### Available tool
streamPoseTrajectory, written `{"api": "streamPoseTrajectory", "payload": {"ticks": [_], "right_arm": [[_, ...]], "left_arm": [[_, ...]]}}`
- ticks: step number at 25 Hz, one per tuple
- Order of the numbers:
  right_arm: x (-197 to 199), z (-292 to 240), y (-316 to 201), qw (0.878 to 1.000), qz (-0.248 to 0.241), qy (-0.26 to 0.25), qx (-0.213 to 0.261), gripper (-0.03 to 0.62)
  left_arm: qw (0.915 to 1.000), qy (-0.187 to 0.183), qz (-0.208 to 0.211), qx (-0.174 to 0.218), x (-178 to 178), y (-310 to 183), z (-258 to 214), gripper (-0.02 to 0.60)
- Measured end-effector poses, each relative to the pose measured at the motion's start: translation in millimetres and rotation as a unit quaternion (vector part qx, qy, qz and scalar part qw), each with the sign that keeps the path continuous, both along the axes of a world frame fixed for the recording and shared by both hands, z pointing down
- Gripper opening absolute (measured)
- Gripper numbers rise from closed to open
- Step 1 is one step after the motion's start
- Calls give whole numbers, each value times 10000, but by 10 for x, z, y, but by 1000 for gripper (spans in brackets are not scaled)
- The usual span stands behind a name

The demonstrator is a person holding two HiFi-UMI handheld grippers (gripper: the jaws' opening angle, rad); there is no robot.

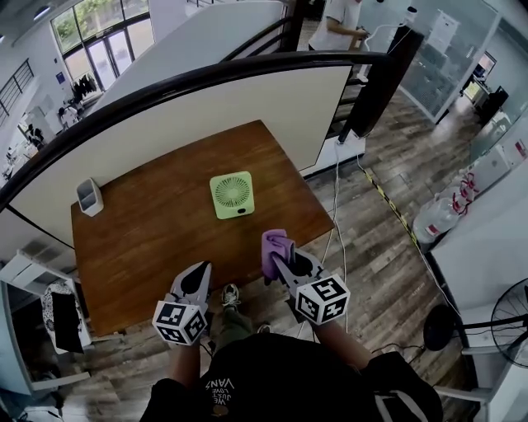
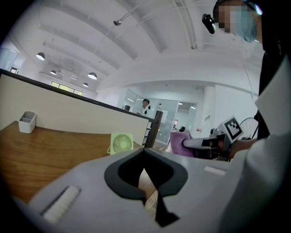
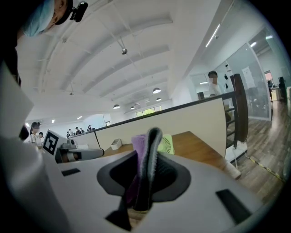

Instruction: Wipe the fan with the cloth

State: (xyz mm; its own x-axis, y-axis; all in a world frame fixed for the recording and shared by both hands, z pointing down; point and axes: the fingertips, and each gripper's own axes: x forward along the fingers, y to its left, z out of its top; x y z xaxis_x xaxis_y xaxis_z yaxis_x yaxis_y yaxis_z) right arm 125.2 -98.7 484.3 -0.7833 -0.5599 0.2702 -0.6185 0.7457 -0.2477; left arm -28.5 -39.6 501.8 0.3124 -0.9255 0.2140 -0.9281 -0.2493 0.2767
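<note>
Where the wearer's dark top (image 1: 280, 375) fills the bottom of the head view, inverted white print on it reads "VANS"; the smaller lines beside it are illegible. Just ahead, each tool carries a cube of black-and-white square markers. Left tool (image 1: 200, 270): jaws pressed together with nothing between them, over the near edge of the table (image 1: 148, 247). Right tool (image 1: 277, 262): clenched on a folded purple cloth (image 1: 275, 245), which stands up from the jaws at the table's near right edge. Table: rectangular, brown wood-grain top. Green fan (image 1: 232, 194): square, upright near the table's middle, well apart from the cloth, round grille towards the wearer. White open-topped container (image 1: 89, 197): far left corner of the table. Behind the table stands a cream partition (image 1: 272, 107) topped by a black rail (image 1: 206, 78). Floor (image 1: 388, 247): grey-brown planks, crossed by a white cable (image 1: 337, 198) and a yellow-and-black striped strip (image 1: 386, 198). Right side: large water bottles (image 1: 441, 216) and a black pedestal fan (image 1: 511, 317). Far end: glass partitions, tall windows (image 1: 103, 41) and a standing person (image 1: 340, 23).
</note>
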Motion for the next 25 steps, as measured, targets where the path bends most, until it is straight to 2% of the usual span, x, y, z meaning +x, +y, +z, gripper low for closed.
{"api": "streamPoseTrajectory", "payload": {"ticks": [9, 25], "right_arm": [[153, 15, 169, 10000, -31, -6, 58, 92], [249, 36, 211, 9999, -45, 77, 68, 92]], "left_arm": [[10000, 13, -7, -14, 151, 173, 23, 11], [10000, 31, 36, 48, 252, 199, 6, 11]]}}
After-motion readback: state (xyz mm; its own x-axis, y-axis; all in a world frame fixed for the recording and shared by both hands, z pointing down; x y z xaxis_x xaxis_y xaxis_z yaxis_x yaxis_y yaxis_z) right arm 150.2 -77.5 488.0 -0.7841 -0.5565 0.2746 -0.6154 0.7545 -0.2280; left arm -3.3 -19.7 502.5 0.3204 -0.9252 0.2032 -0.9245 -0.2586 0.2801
